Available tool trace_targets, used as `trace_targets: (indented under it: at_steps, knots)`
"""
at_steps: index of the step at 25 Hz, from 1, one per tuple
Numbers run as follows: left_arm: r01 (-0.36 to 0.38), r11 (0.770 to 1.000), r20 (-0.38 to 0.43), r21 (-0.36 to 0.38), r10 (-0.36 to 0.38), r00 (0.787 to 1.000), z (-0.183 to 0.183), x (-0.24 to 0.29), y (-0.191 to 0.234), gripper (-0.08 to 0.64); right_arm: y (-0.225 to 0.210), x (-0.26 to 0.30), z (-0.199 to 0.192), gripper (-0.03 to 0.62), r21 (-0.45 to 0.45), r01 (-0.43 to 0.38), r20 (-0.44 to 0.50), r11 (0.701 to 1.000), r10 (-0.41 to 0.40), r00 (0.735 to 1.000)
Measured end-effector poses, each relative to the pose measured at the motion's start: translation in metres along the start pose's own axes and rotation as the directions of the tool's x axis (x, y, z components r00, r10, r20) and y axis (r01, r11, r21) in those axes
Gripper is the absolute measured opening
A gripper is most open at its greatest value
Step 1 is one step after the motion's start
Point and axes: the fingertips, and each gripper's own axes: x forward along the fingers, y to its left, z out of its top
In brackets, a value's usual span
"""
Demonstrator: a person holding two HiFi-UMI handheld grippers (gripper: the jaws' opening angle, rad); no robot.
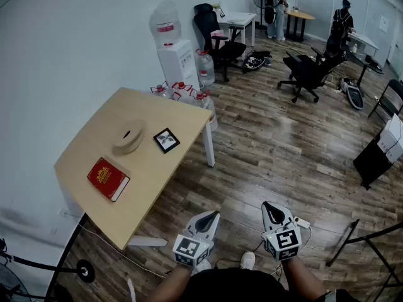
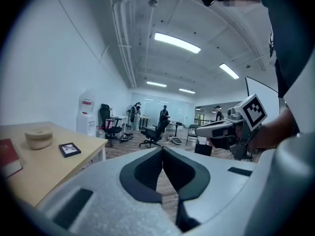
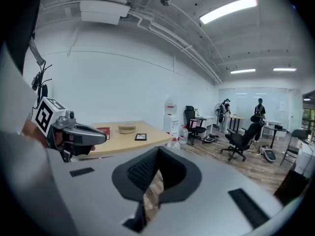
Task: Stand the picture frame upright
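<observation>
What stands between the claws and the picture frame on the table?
Nothing visible. The picture frame lies flat on the table. The red book and the round beige dish lie beside it, apart. The left claw and the right claw are shut, empty.

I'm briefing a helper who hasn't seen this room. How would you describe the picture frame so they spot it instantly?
Find the light wooden table against the white wall. The picture frame lies flat toward its far end, beside a round beige object. It is the only small, square, black-bordered thing there, unlike the red book.
</observation>
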Motion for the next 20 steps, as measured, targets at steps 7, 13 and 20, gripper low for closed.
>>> trace_targets:
  at_steps: [7,13,20]
  knots:
    - [-0.007,1.000,-0.018,0.009,0.007,1.000,-0.002,0.019,-0.025,0.003,-0.025,-0.013,-0.003,0.009,0.001,-0.013,0.005,1.000,0.013,1.000]
    - [-0.037,0.999,-0.036,0.022,0.038,0.999,-0.003,0.041,-0.047,0.003,-0.055,-0.024,-0.011,0.009,0.048,-0.052,0.029,0.997,0.051,0.998]
    - [-0.074,0.997,-0.026,-0.029,0.073,0.997,-0.011,0.053,-0.072,0.003,-0.056,-0.016,-0.011,0.009,0.017,-0.159,0.013,0.987,0.159,0.987]
